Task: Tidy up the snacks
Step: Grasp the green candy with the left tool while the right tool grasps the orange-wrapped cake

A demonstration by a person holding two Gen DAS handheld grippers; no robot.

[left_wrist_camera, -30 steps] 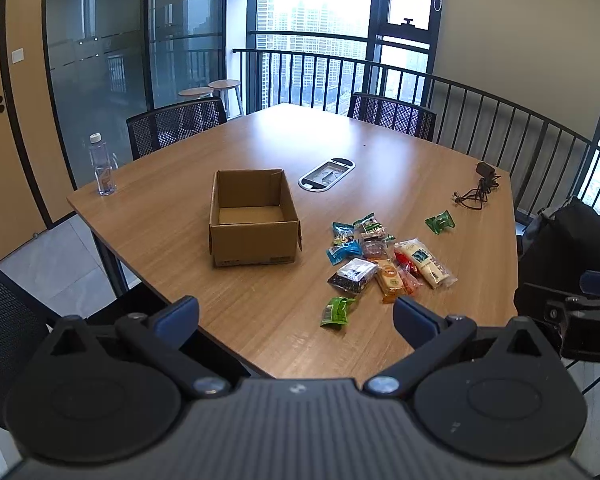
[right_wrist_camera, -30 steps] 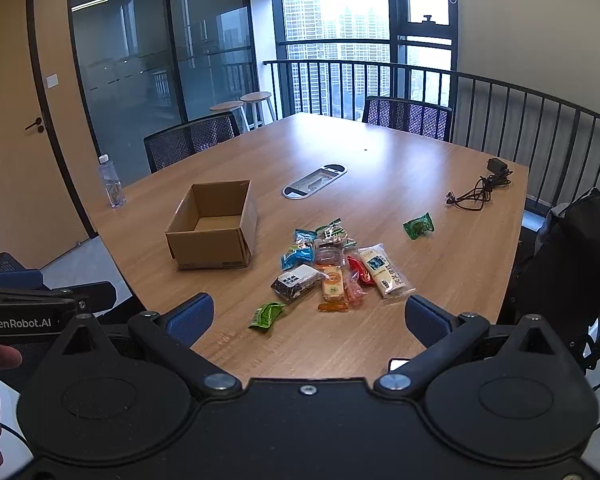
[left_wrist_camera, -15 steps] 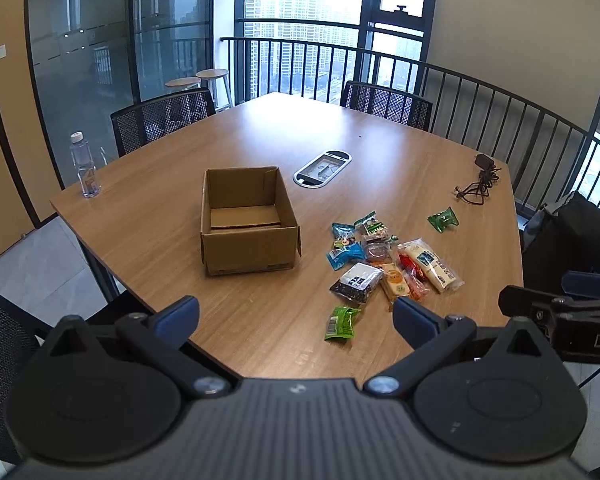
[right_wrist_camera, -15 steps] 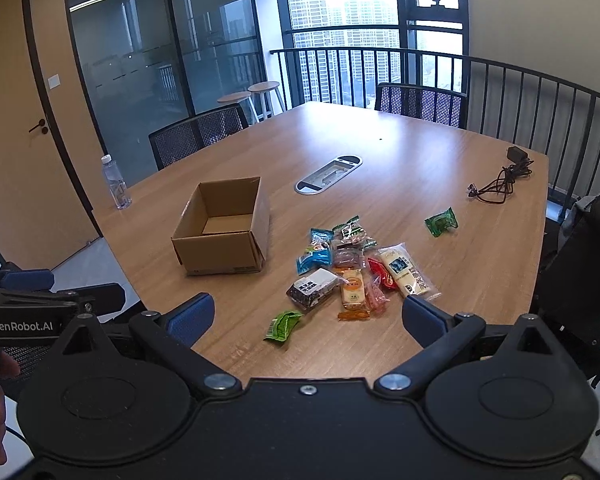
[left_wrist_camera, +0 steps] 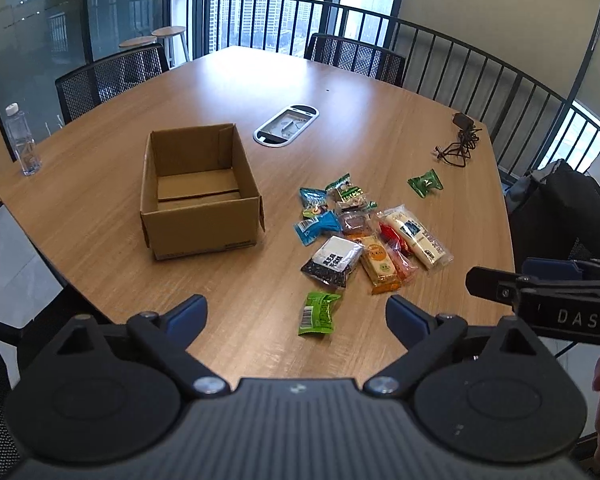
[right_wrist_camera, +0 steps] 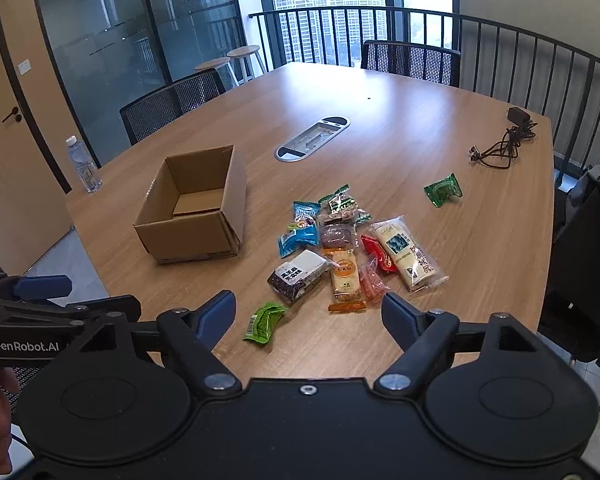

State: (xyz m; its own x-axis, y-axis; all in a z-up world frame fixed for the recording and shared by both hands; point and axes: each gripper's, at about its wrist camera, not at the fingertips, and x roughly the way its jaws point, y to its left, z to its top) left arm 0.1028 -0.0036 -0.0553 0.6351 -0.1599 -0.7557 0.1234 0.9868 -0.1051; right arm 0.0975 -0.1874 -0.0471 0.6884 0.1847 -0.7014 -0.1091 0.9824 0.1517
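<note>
Snack packets in crinkly wrappers (right_wrist_camera: 340, 248) lie heaped right of the open cardboard box (right_wrist_camera: 192, 216); right gripper (right_wrist_camera: 308, 312) and left gripper (left_wrist_camera: 296, 314), empty-jawed and closing, should take the near green packet (right_wrist_camera: 265, 321) first

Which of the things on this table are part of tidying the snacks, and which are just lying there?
For the job: cardboard box, snack pile, lone dark green packet, light green packet.

Lying about: water bottle, charger cable, black bag.
</note>
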